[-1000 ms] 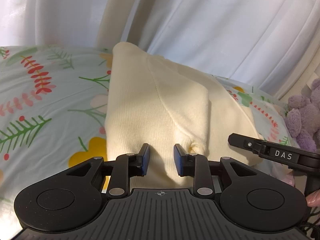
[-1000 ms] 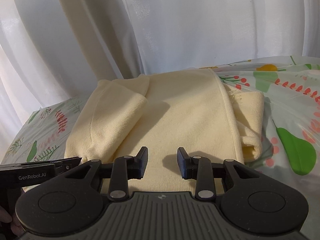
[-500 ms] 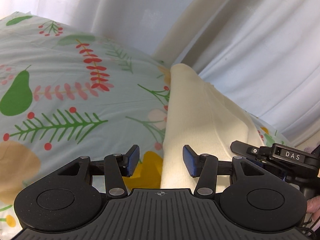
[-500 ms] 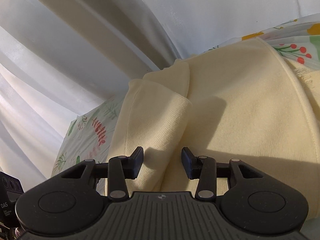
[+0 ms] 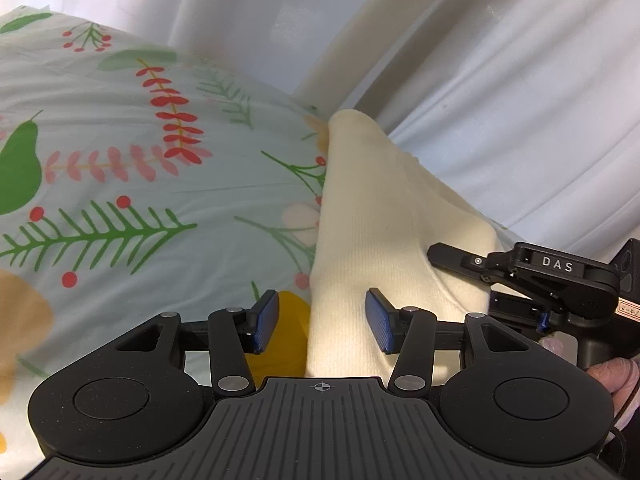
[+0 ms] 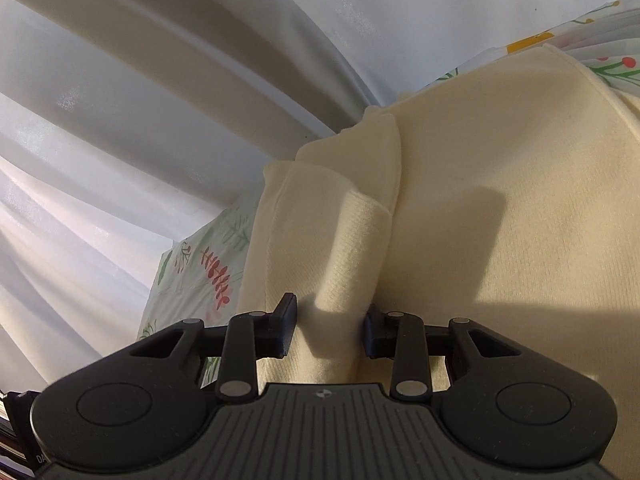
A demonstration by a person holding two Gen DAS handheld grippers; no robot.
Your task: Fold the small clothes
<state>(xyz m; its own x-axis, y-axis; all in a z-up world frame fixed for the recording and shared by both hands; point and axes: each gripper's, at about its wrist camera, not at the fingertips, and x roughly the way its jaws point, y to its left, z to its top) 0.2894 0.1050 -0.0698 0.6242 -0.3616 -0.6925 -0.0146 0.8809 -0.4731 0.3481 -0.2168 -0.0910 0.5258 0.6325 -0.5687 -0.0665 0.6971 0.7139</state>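
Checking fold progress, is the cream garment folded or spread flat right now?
Partly folded: the cream garment has a sleeve flap doubled over its body, with layered edges visible.

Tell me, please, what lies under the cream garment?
The floral sheet shows beside the cream garment and runs under it. Whatever else lies beneath the garment is covered.

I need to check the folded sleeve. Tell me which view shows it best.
The right wrist view: the folded sleeve fills the centre between the open right gripper. The left wrist view shows only its outer edge.
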